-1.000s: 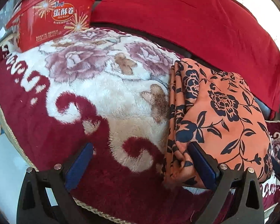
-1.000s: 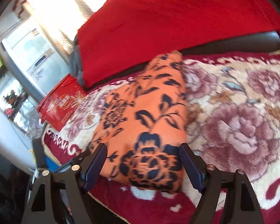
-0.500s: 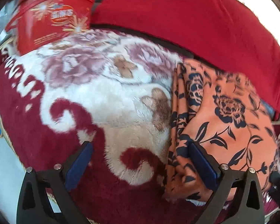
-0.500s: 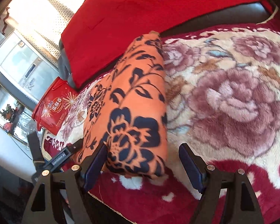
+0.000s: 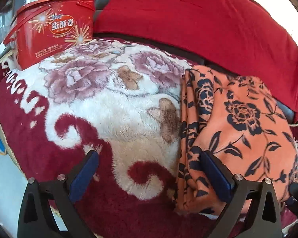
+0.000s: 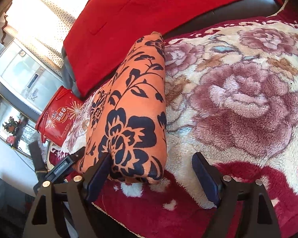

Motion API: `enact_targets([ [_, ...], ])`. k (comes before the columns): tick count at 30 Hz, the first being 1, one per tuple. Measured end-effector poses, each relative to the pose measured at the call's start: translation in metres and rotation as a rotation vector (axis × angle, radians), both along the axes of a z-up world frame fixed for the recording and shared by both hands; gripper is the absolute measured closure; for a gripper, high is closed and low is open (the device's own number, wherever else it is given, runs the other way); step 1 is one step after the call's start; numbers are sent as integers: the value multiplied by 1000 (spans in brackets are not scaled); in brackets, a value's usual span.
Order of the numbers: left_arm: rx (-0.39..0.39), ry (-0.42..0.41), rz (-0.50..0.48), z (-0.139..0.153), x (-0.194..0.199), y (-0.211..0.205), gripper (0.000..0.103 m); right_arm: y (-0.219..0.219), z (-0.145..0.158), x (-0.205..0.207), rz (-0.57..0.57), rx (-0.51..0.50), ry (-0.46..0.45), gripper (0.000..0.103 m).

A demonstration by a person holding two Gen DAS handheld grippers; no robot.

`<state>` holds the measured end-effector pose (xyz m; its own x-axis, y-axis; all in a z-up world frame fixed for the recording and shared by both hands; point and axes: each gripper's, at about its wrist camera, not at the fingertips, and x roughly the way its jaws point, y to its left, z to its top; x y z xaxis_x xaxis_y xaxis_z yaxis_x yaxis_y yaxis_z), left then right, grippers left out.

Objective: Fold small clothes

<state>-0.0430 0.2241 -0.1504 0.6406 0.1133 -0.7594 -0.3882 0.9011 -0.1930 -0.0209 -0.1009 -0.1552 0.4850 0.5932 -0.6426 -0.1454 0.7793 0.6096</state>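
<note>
A folded orange garment with dark blue flowers (image 5: 240, 127) lies on the plush floral blanket (image 5: 113, 107); it also shows in the right wrist view (image 6: 133, 119) as a thick folded bundle. My left gripper (image 5: 149, 170) is open and empty, with its right finger (image 5: 214, 174) over the garment's near left edge. My right gripper (image 6: 152, 172) is open and empty, with its left finger (image 6: 98, 172) at the garment's near end. The left gripper's body (image 6: 61, 166) shows beyond the garment in the right wrist view.
A red egg-roll tub (image 5: 53, 33) stands at the blanket's far left corner, also in the right wrist view (image 6: 59, 119). A red cloth (image 5: 198, 17) drapes the sofa back behind. The blanket's front edge (image 5: 8, 144) drops to the floor at the left.
Both grippers have shifted slightly around the folded garment. The right wrist view has swung so the garment stands more to its left. Both grippers stay open.
</note>
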Motion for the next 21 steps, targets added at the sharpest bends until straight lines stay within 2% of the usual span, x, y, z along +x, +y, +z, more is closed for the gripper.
enact_targets([
  [2, -43, -41, 17, 6, -5, 2, 1, -1, -1, 0, 5, 0, 2, 18],
  [3, -37, -72, 23, 10, -7, 1, 1, -1, 0, 0, 7, -2, 2, 18],
  [6, 27, -116, 3, 9, -5, -8, 1, 0, 1, 1, 3, -6, 3, 18],
  [8, 73, -113, -32, -1, -3, -16, 1, 1, 0, 1, -2, -6, 3, 18],
  [11, 74, -156, -27, -9, -11, -18, 1, 2, 2, 1, 0, -12, 2, 18],
  [16, 49, -162, -35, -10, -9, -15, 0, 3, 2, 5, 4, -14, 3, 18],
  [21, 66, -160, -30, -12, -8, -17, 0, 3, 4, 7, -2, -13, 4, 18],
])
